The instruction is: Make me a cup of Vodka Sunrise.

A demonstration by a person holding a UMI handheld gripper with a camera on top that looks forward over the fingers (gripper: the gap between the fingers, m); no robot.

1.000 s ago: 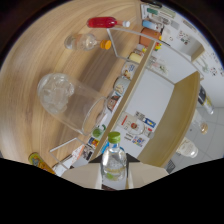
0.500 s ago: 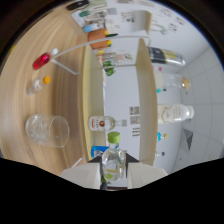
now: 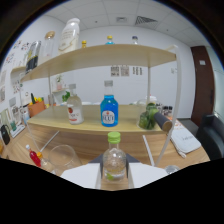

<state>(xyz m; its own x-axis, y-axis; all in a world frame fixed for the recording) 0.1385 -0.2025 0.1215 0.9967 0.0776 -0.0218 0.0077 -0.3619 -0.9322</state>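
A small clear bottle with a green cap (image 3: 114, 158) stands upright between my fingers, and my gripper (image 3: 114, 176) is shut on its body. Below it my fingers are hidden by a dark edge. Just left of the held bottle sits an empty clear glass (image 3: 64, 155) on the wooden counter. Beyond it, on the lower shelf (image 3: 90, 123), stand a blue bottle (image 3: 108, 108) straight ahead, a clear bottle with a red label (image 3: 74, 108) to its left, and a green bottle lying on its side (image 3: 154, 119) to the right.
A red-capped small bottle (image 3: 34, 158) lies at the far left on the counter. The upper shelf (image 3: 100, 56) carries a large clear jar (image 3: 69, 34) and more bottles. White shelf posts (image 3: 166, 131) stand right of the fingers. A paper sheet (image 3: 183, 140) lies at the right.
The view has swung from tilted sideways to level, so the shelves now run straight across. The green-capped bottle stays in my fingers throughout.
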